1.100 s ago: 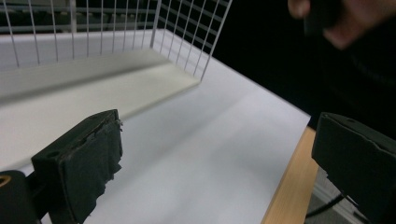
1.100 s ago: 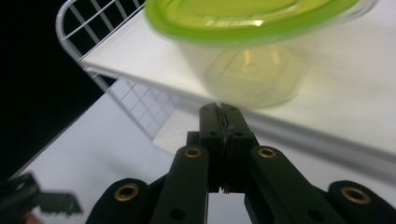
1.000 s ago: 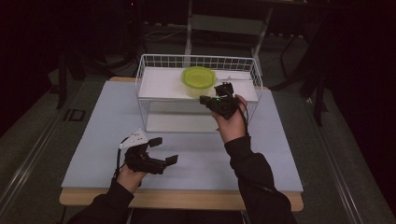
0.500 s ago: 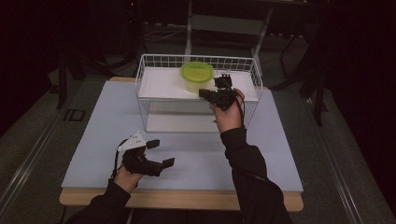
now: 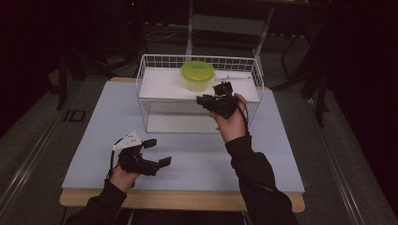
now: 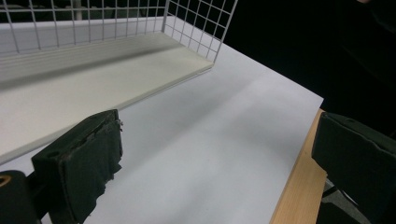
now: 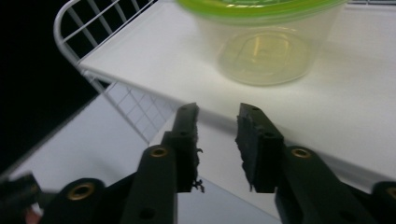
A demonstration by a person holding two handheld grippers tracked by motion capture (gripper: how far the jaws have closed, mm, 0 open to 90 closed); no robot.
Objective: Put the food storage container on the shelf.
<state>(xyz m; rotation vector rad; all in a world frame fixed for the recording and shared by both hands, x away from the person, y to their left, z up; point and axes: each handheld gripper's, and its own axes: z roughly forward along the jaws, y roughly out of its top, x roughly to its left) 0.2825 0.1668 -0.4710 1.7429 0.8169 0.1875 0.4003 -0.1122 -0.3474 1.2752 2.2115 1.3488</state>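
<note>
Nearest the person, the left gripper (image 5: 149, 154) rests low over the front left part of the pale grey table top (image 5: 94, 140), its jaws spread wide with nothing between them; in the left gripper view they stand far apart over the bare surface, one of them out past the light wooden front edge (image 6: 299, 186).

Farther in, the right gripper (image 5: 213, 96) is held up at the front edge of the upper shelf of the white wire rack (image 5: 150, 63). Its jaws are parted by a narrow gap and hold nothing, pointing toward the container from just in front of it without touching.

The round translucent plastic container with a bright lime-green rim (image 5: 197, 76) stands upright on the rack's white upper shelf (image 5: 159, 86), near the middle and toward the back. In the right gripper view the container (image 7: 266, 46) shows cloudy, yellowish walls, a moulded oval mark on its base and nothing visible inside.

The rack stands at the far middle of the table, with wire mesh walls around the upper shelf and a second white board (image 5: 178, 123) below it. The table top is a matt sheet laid over a wooden board. Beyond the table the room is dark, with a grey floor (image 5: 37, 126) and dim metal frames at the back.
</note>
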